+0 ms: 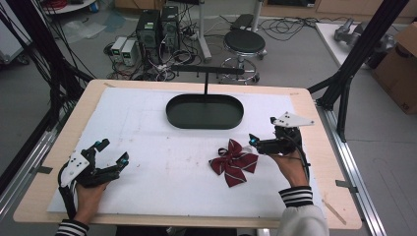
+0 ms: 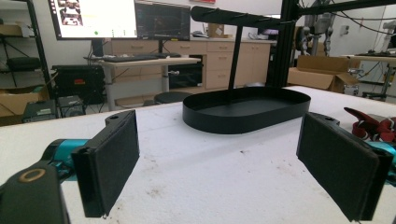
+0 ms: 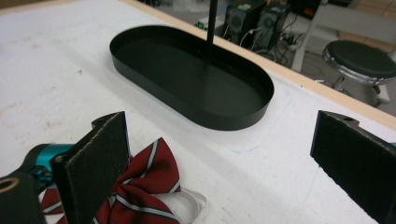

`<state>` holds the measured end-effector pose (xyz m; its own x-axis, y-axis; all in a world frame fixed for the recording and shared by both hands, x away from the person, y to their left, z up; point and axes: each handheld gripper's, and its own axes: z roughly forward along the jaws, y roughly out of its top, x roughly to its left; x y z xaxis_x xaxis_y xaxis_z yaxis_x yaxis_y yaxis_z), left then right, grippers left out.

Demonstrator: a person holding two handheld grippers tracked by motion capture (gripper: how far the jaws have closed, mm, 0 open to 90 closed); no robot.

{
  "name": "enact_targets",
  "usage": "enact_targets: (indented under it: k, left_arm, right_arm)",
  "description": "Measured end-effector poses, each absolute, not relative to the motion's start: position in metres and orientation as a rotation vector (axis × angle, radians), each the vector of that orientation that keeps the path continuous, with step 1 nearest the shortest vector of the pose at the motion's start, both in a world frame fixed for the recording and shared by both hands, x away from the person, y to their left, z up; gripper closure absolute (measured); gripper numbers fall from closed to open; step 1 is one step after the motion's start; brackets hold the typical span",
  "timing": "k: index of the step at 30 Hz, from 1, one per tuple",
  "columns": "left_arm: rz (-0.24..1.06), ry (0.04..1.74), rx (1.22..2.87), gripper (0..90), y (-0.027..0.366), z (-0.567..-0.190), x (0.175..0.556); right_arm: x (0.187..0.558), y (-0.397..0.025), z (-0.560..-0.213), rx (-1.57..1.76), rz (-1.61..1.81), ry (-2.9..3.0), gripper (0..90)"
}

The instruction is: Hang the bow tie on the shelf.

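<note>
One red striped bow tie (image 1: 234, 162) lies on the white surface (image 1: 162, 142), near one black oval tray (image 1: 204, 111) with an upright stand. Two grippers: left gripper (image 1: 112, 151) fingers spread over bare surface; right gripper (image 1: 252, 139) fingers spread, just beside the bow tie.

No readable writing anywhere I looked.
From my left gripper view, the two monitors (image 2: 119, 18) behind the table showed windows and lines, but all of it was too small and blurred to read.
</note>
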<state>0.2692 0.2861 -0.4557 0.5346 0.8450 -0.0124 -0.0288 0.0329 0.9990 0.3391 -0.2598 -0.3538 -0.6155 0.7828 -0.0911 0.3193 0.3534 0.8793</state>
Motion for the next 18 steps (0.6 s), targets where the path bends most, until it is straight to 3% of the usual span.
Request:
enact_targets:
  k: [18]
  left_arm:
    - [0.784, 0.773, 1.378, 13.5, 0.286, -0.456, 0.27]
  right_arm:
    - [0.384, -0.241, -0.369, 0.987, 0.822, 2.453, 4.5]
